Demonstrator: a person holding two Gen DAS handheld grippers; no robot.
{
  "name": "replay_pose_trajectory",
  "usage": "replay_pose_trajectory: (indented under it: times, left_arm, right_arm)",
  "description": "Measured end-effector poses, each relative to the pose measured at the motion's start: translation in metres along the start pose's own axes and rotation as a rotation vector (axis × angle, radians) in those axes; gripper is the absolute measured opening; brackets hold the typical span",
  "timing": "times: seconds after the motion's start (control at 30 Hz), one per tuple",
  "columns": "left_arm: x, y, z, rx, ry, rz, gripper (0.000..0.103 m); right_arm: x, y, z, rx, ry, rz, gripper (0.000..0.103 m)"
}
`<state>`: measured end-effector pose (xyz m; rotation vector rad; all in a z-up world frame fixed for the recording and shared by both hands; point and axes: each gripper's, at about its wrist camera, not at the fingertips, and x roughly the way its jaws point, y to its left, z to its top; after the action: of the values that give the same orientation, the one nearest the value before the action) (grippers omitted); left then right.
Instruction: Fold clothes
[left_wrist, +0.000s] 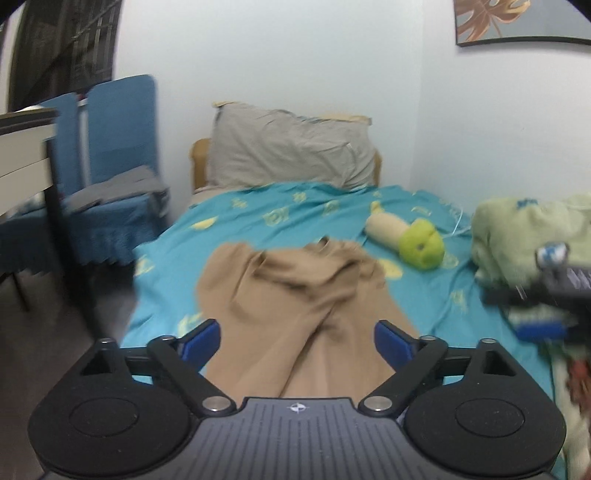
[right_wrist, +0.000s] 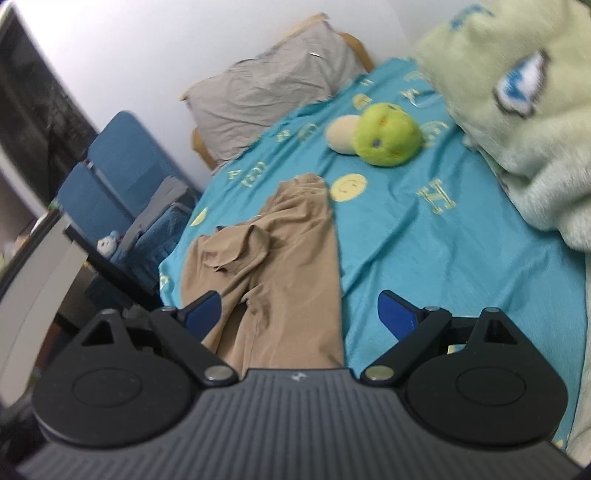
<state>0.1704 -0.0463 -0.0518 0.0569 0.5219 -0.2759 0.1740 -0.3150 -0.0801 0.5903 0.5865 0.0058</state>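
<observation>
We take this to be a pause between folds: the tan garment (left_wrist: 295, 306) lies loose on the bed (left_wrist: 436, 295), half gathered, and neither tool has hold of it. Starting at the left, the left tool (left_wrist: 297, 341) stands with its blue pads (left_wrist: 201, 341) spread wide and nothing pressed between them; the cloth runs up the middle of the gap and away from it, rumpled and doubled over at its far end toward the grey pillow (left_wrist: 291, 151). The view is smeared, so we cannot say whether the pads brush the fabric or hang just above it. Further right, the right tool (right_wrist: 301, 314) is likewise wide open and empty-handed. In its own view the garment (right_wrist: 280, 258) passes under the left pad (right_wrist: 203, 308) and stops short of the right one, which hangs over bare teal sheet; a crumpled flap lies toward the bed's left edge. Well to the right of the cloth lie the green plush toy (right_wrist: 386, 134) and a pale fleecy blanket (right_wrist: 517, 122), both clear of the work. Next, in our judgement, each tool must find an edge or corner of the tan cloth, close on a single layer, and draw the bunched far end flat before any clean fold can be laid.
</observation>
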Motion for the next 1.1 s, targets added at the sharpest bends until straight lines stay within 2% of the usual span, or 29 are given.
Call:
replay_pose_trajectory:
  times: [0.1, 0.17, 0.37, 0.43, 0.53, 0.6, 0.77, 0.87, 0.93, 0.97, 1.1]
  left_arm:
    - [-0.032, 0.007, -0.027, -0.004, 0.003, -0.019, 0.102]
    - [-0.046, 0.009, -0.039, -0.019, -0.004, -0.002, 0.102]
    - [-0.061, 0.011, -0.04, -0.023, -0.071, -0.039, 0.102]
    - [-0.06, 0.014, -0.04, -0.041, -0.081, -0.056, 0.102]
    - [-0.062, 0.023, -0.04, -0.075, -0.095, -0.088, 0.102]
    - [-0.064, 0.028, -0.04, -0.081, -0.112, -0.075, 0.102]
    - [-0.064, 0.044, -0.039, -0.093, -0.165, -0.048, 0.103]
    - [-0.059, 0.06, -0.041, -0.127, -0.141, -0.087, 0.103]
    - [-0.054, 0.072, -0.042, -0.141, -0.124, -0.095, 0.103]
    - [-0.053, 0.078, -0.044, -0.154, -0.127, -0.106, 0.103]
    - [-0.032, 0.102, -0.045, -0.256, -0.094, -0.128, 0.103]
  right_arm:
    - [-0.004, 0.015, -0.006, -0.078, -0.024, 0.029, 0.093]
    - [-0.007, 0.025, -0.011, -0.127, -0.036, 0.05, 0.092]
    - [-0.01, 0.055, -0.026, -0.24, -0.054, 0.093, 0.091]
    - [-0.009, 0.065, -0.033, -0.286, -0.058, 0.09, 0.078]
    - [-0.001, 0.077, -0.04, -0.307, -0.036, 0.108, 0.078]
    - [0.01, 0.085, -0.043, -0.313, -0.011, 0.113, 0.078]
    - [0.061, 0.111, -0.046, -0.436, 0.002, 0.055, 0.078]
    - [0.102, 0.131, -0.041, -0.522, -0.013, 0.025, 0.078]
    - [0.13, 0.145, -0.034, -0.573, -0.018, 0.008, 0.071]
    - [0.144, 0.153, -0.03, -0.599, -0.022, -0.004, 0.07]
    - [0.202, 0.174, -0.02, -0.664, -0.009, -0.046, 0.069]
